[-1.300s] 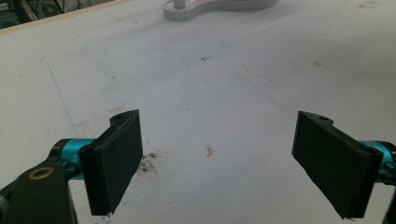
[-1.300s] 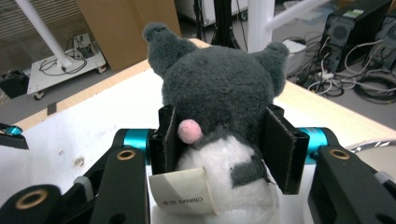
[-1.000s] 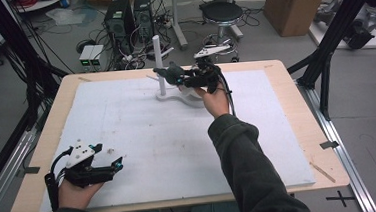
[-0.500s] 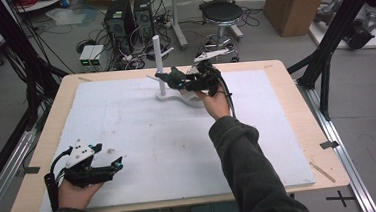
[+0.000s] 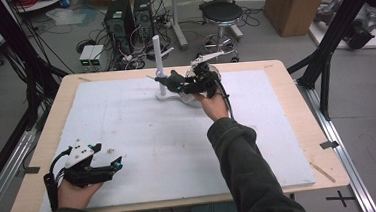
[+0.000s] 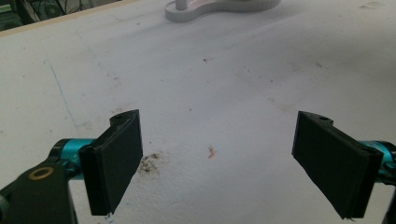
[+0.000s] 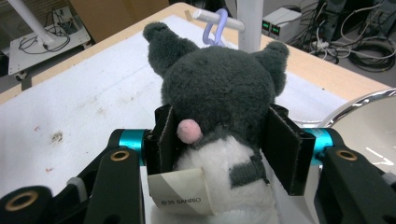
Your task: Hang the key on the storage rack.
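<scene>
A grey and white plush toy [image 7: 219, 88] with a pink spot and a paper tag is clamped between the jaws of my right gripper [image 7: 222, 116]. Its purple loop [image 7: 215, 29] sits on the short side peg [image 7: 218, 17] of a white post [image 7: 250, 21]. In the high view the right gripper [image 5: 178, 82] holds the plush [image 5: 170, 80] against that post [image 5: 158, 58] at the table's far middle. My left gripper [image 5: 114, 165] rests near the front left, and its jaws [image 6: 218, 121] stand wide apart over bare white sheet.
The post rises from a flat white base [image 5: 169, 97], also seen far off in the left gripper view [image 6: 219, 7]. A shiny metal bowl [image 7: 369, 116] lies just right of the plush. The white sheet [image 5: 143, 134] covers the wooden table [image 5: 301, 108].
The right gripper has carried the plush a little to the left, closer to the post. The left hand and its gripper have stayed where they were.
</scene>
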{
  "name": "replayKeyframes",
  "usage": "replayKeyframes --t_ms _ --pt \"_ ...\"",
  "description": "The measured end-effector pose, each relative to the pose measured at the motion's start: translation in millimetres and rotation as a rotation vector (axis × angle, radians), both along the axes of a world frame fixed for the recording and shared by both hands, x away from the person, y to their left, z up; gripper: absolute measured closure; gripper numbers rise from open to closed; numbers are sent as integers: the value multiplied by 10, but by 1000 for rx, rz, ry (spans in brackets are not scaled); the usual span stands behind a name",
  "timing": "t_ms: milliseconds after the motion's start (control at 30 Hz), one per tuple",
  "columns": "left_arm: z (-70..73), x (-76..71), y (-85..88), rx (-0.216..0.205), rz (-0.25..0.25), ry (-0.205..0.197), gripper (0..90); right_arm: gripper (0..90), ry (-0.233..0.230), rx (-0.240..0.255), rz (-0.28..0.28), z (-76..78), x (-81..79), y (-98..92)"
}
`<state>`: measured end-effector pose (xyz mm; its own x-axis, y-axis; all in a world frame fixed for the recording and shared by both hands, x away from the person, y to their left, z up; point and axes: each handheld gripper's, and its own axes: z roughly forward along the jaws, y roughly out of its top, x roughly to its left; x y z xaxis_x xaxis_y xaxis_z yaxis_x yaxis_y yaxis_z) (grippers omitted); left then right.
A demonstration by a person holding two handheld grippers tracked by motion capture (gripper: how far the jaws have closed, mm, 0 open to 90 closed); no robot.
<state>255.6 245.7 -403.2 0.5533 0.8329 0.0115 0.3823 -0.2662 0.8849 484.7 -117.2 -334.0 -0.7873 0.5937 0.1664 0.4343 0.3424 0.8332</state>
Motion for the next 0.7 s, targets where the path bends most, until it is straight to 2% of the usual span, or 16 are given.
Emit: replayKeyframes --t_ms 633,700 --pt "1 3 -9 8 -4 -2 166 433 26 -47 24 -50 -11 94" --pt "0 2 -9 7 -2 -2 166 426 24 -36 26 -60 -15 89"
